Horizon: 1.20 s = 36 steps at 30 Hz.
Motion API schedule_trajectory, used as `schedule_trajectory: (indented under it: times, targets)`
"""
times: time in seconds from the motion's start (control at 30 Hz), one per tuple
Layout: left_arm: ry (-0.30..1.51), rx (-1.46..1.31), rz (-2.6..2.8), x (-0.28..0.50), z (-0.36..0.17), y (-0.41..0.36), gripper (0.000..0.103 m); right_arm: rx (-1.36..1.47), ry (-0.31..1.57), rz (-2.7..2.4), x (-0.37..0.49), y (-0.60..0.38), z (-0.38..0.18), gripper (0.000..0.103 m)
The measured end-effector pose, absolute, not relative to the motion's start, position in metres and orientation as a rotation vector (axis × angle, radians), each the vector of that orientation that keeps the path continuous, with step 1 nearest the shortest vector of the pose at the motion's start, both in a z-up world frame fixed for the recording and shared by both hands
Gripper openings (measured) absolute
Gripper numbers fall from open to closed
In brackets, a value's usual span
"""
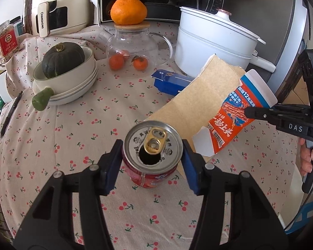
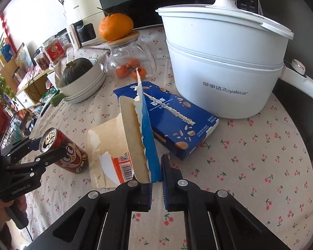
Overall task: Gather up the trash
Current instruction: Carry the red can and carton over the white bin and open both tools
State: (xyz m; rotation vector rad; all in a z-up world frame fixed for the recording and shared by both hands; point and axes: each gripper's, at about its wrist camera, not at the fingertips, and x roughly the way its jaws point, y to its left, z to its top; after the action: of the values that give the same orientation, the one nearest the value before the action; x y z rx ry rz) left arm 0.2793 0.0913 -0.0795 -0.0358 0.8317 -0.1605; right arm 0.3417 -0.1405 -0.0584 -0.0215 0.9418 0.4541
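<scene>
A: Grippers first, how many and what are they doing?

B: Two. The left gripper has its blue pads on either side of one red can that stands upright on the cherry-print tablecloth, pull tab lifted and mouth open. The pads sit right against the rim, though I cannot tell whether they press it. The right gripper is clamped on one flattened orange and blue carton, holding it tilted up off the cloth.

A: Any other trash close by?

B: One torn piece of brown cardboard lies flat under the raised carton, just beside the can. Just past it lies one blue biscuit box on its side, one end open, next to the pot.

A: And farther back?

B: One white Royalstar pot with its lid on. One glass teapot with a wooden lid carrying one large orange. Three small oranges show at the teapot's base; whether inside or behind the glass I cannot tell. To the left, one dark green squash sits in a stack of pale bowls, with one black pen near the cloth's edge. At the very back stands one cream Changhong appliance.
</scene>
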Motion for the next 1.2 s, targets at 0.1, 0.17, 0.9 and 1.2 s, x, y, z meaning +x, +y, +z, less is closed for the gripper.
schedule_trajectory:
  times: [0.1, 0.17, 0.9, 1.2]
  targets:
    - [0.827, -0.057, -0.17, 0.265, -0.071, 0.088, 0.056, -0.017, 0.938, 0.457, 0.327, -0.148, -0.047, 0.005]
    - [0.822, -0.057, -0.175, 0.253, -0.064, 0.083, 0.056, -0.02, 0.933, 0.456, 0.315, -0.154, -0.038, 0.005]
    - [0.791, -0.065, -0.347, 0.115, -0.029, -0.006, 0.056, -0.049, 0.873, 0.363, 0.161, -0.249, 0.012, 0.004]
    - [0.805, -0.019, -0.451, 0.093, -0.042, -0.05, 0.056, 0.005, 0.9, 0.309, 0.116, -0.309, -0.002, 0.004]
